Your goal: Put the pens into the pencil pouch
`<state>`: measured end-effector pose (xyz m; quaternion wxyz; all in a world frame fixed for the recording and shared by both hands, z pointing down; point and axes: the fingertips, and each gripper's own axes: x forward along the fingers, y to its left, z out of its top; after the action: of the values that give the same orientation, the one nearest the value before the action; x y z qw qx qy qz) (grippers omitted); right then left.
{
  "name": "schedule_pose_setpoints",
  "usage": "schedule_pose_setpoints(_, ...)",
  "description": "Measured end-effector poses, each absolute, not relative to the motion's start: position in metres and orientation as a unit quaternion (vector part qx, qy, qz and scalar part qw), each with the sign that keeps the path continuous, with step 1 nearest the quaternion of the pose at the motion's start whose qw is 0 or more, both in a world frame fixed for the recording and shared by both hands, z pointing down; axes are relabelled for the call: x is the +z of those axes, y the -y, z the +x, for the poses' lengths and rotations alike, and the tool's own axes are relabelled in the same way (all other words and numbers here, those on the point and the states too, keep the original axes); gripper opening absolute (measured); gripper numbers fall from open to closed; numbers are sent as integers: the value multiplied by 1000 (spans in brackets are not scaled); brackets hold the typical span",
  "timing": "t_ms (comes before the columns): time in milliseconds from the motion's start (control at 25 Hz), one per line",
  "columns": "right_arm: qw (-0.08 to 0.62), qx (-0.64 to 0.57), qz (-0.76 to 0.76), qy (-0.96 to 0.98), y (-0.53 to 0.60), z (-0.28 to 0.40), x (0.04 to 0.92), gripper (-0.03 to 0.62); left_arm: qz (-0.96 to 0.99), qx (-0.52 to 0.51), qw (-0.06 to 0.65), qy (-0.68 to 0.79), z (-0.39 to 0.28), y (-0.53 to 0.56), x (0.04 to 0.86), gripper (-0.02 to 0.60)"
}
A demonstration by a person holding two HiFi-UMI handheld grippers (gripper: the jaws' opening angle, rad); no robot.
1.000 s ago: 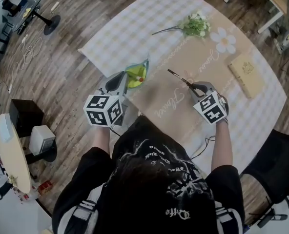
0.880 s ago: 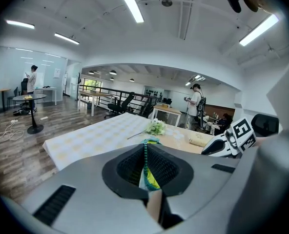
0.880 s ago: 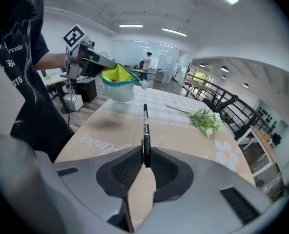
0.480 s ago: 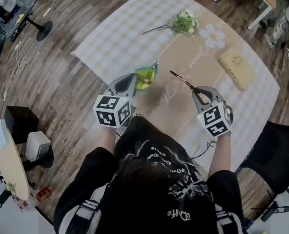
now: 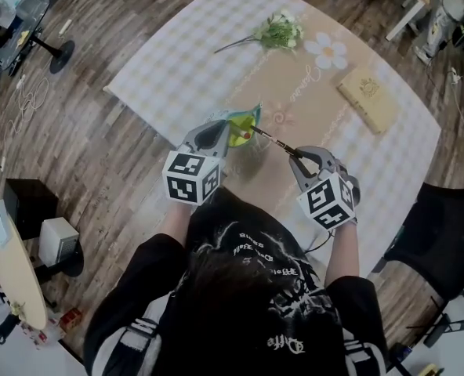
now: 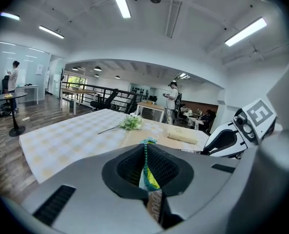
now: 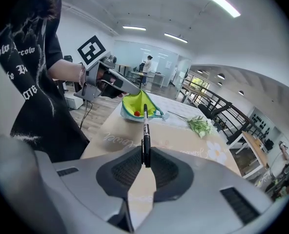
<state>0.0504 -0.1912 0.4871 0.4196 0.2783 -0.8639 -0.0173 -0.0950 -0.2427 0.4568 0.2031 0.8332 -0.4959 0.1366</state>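
Left gripper (image 6: 145, 168): its jaws are closed on the edge of the pencil pouch (image 7: 134, 106), which is pinched between them.
Right gripper (image 7: 145, 164): its jaws are clamped on the rear end of the pen (image 7: 145, 133).
Pen: it is pointed straight ahead of the right jaws, and its tip is seen at the pouch's open mouth.
Pouch: a small red thing (image 7: 136, 113) is seen inside.

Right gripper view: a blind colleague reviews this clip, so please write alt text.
The right gripper clamps a black pen, tip aimed at the open yellow-green pencil pouch that the left gripper holds over the table.
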Motion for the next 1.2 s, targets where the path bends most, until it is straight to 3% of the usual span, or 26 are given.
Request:
schedule_pose_setpoints(560, 470, -6, 247, 847, 172, 19, 518, 67, 847, 151, 207, 466, -64, 225, 475, 32)
schedule_pose_setpoints(1200, 461, -4, 259, 849, 177, -17, 520, 67, 871, 165, 210, 413, -35, 207, 480, 32)
